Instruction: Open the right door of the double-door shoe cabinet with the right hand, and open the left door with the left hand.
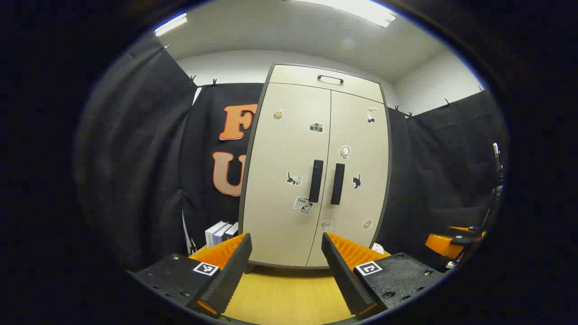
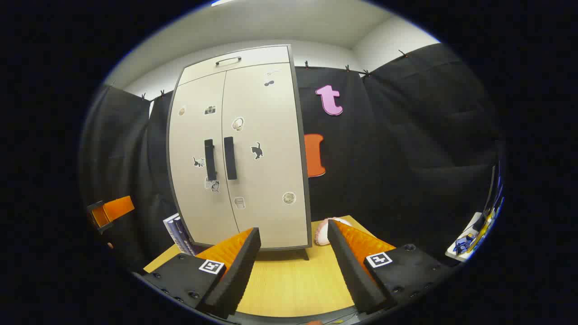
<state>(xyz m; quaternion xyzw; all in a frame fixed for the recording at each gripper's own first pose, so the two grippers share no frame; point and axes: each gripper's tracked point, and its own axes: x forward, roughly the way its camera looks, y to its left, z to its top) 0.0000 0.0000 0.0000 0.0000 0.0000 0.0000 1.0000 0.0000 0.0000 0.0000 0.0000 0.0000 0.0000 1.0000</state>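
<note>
Shoe cabinet stands upright on the wooden tabletop, toward its far edge, against the black cloth wall. Both doors closed: left door and right door meet flush at the centre seam. Two dark vertical handles side by side at mid-height, left handle and right handle, one on each side of the seam. Small stickers scattered on both doors. A narrow panel with a horizontal pull sits above the doors.

Left gripper: fingers spread wide, nothing between them, held over the near part of the tabletop, well apart from the cabinet, aimed roughly at the left door.

Right gripper: also wide, holding nothing, well short of the cabinet and aimed at its right edge.

Boxes stand at the cabinet's left foot; a pale slipper lies at its right foot.
</note>
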